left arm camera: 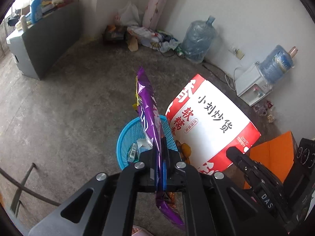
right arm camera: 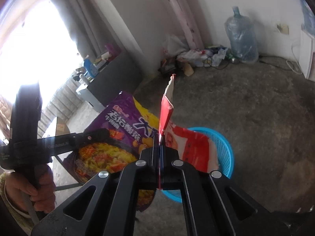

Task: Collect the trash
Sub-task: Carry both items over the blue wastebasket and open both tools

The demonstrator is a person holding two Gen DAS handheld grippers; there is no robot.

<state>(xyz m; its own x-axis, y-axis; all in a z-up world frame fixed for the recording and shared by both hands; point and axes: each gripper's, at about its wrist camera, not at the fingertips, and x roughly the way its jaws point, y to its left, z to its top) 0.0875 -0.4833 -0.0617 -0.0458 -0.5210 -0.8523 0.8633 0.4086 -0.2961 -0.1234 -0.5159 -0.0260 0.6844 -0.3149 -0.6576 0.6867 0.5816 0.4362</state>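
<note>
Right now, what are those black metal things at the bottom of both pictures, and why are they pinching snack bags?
They are two hand-held grabbing tools, one in each of a person's hands. Each tool carries its own camera looking along its fingers, so one picture comes from the left tool and one from the right.

The left claw is shut on a shiny purple noodle packet. The right claw is shut on a red and white paper snack bag. The person's hand shows in the right picture, gripping the left tool's handle.

Below both sits a round blue plastic mesh basket on the grey concrete floor, already holding some small cartons. Both bags hang just above it.
</note>
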